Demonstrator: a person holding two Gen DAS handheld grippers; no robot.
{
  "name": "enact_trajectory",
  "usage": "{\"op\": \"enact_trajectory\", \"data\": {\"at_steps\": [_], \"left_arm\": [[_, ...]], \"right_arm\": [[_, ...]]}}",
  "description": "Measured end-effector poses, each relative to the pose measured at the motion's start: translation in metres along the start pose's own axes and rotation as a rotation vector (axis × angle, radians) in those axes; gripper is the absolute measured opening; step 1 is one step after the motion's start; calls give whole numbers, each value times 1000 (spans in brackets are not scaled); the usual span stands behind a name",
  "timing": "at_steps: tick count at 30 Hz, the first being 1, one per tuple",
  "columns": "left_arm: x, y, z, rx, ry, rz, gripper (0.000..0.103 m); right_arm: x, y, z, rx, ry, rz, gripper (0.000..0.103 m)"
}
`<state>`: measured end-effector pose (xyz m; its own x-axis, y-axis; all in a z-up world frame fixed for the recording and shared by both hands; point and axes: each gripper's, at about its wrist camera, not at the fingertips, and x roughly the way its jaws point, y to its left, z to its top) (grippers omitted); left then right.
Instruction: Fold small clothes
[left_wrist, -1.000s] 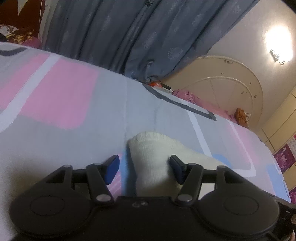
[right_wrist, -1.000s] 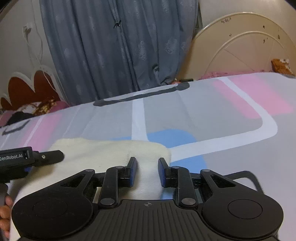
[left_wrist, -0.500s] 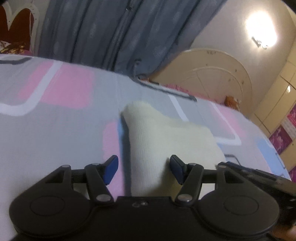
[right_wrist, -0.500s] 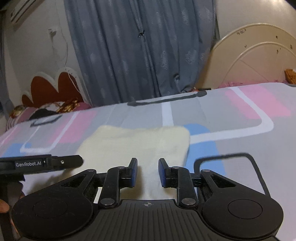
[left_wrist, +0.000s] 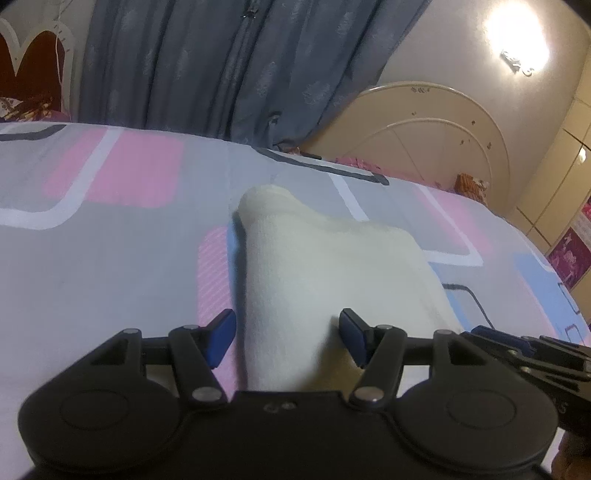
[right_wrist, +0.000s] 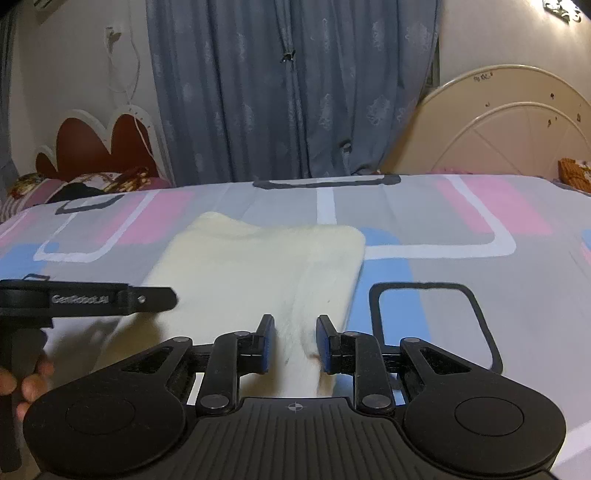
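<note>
Both grippers have pulled back since a second ago, so more of the cloth (right_wrist: 266, 273) shows ahead of me. My left gripper (left_wrist: 288, 338) stands about half open, straddling the cloth's near left edge, pads clear of it. My right gripper (right_wrist: 293, 341) is narrow but not closed, cloth between the pads; I cannot tell if they pinch it. The cream cloth lies folded on the bedsheet (right_wrist: 461, 258), curtain (right_wrist: 288, 92) behind.
</note>
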<state>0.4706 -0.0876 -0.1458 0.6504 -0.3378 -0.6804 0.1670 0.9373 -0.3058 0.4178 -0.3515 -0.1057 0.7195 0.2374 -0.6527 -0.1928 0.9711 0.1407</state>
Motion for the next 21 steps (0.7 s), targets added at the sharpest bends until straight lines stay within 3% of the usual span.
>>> {"op": "enact_trajectory", "data": {"at_steps": [11, 21], "left_arm": [[-23, -12, -24, 50, 24, 1, 60], [-26, -8, -54, 50, 81, -2, 61]], "right_arm": [[-31, 13, -23, 0, 20, 43, 24], [-34, 14, -55, 11, 97, 40, 24]]}}
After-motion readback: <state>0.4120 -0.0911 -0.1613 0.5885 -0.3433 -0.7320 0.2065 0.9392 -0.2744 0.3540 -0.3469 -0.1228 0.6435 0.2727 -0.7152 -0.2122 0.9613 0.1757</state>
